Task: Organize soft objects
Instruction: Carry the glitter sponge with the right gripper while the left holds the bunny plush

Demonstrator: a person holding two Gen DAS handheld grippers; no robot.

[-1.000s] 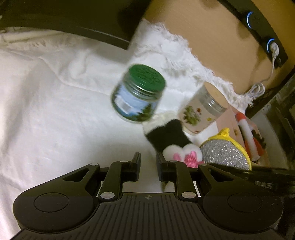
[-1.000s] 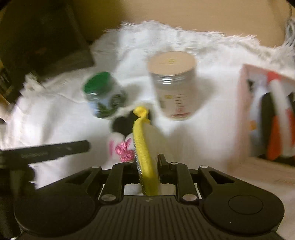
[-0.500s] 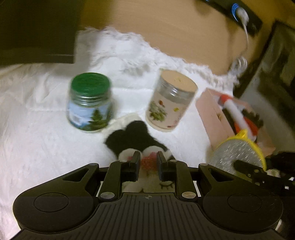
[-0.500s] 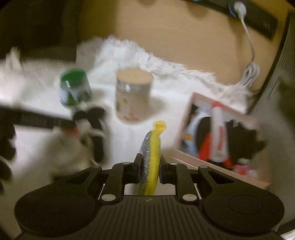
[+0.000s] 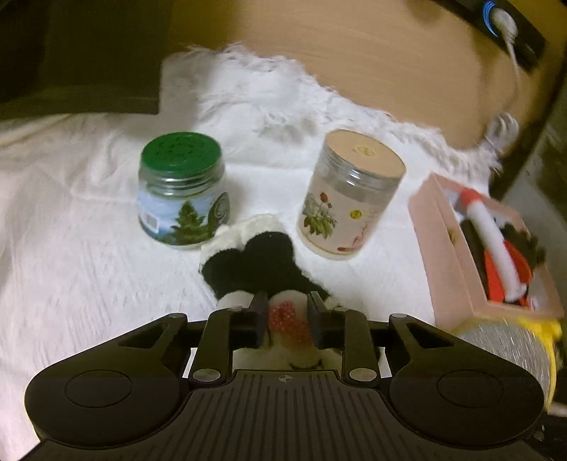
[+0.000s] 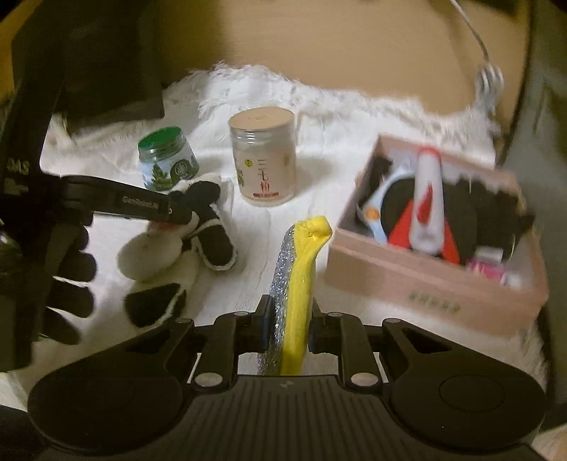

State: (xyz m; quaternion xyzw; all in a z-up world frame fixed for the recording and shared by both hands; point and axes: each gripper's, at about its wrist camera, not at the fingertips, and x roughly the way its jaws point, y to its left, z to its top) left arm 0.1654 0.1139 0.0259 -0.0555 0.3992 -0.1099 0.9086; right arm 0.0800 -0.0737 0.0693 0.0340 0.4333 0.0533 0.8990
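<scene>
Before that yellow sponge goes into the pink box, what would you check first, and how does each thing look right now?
1. Right gripper clamped on the yellow sponge: ok.
2. Pink box open on top: ok.
3. Free room inside the box: cannot tell, it already holds several things.
4. Sponge over the box: not ok, it is beside it.
5. Left gripper out of the way: ok, it is at the plush toy, its jaws opening around it.

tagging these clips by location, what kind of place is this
Probably a home room, perhaps a bedroom or living area floor: a white cloth over a fluffy white rug on a wood-toned floor, a power strip with a plugged-in cable, and a pink box of soft toys.
</scene>
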